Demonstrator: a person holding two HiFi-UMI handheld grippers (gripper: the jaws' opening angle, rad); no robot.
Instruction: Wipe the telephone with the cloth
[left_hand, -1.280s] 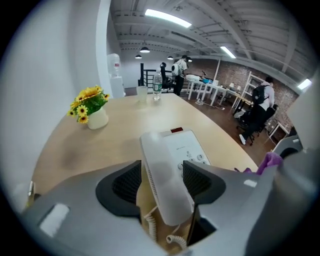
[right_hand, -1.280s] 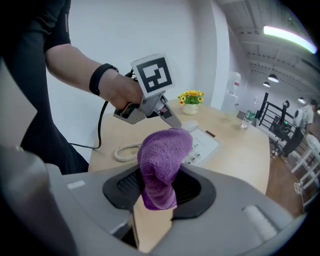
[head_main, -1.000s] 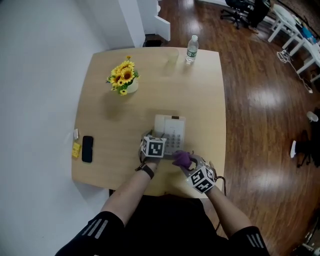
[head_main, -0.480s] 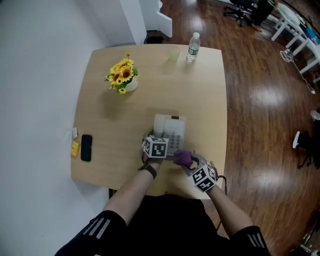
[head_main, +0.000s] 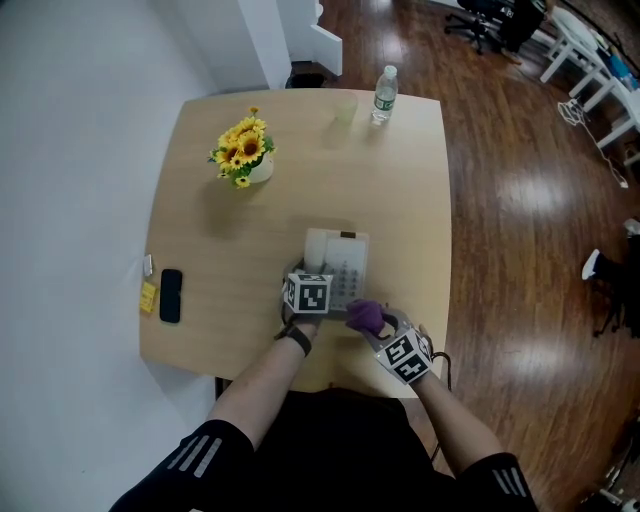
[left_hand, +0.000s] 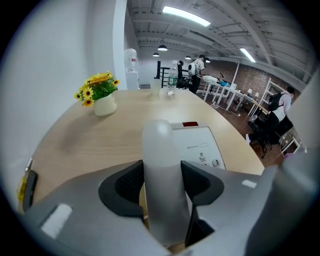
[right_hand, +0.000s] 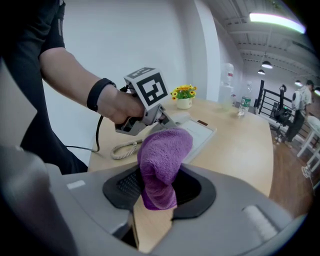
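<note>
A white telephone (head_main: 340, 268) sits near the front of the wooden table (head_main: 210, 250). Its white handset (left_hand: 162, 180) is clamped between the jaws of my left gripper (head_main: 306, 292), at the phone's left side; the keypad base (left_hand: 197, 145) lies just to its right. My right gripper (head_main: 400, 352) is shut on a purple cloth (head_main: 365, 317), held at the phone's near edge. In the right gripper view the purple cloth (right_hand: 162, 167) bulges up out of the jaws, with the left gripper (right_hand: 147, 100) and the coiled cord (right_hand: 124, 149) beyond it.
A pot of sunflowers (head_main: 245, 155) stands at the back left. A water bottle (head_main: 383, 95) and a clear cup (head_main: 344, 113) are at the far edge. A black mobile phone (head_main: 170, 295) and a yellow note (head_main: 149, 297) lie by the left edge.
</note>
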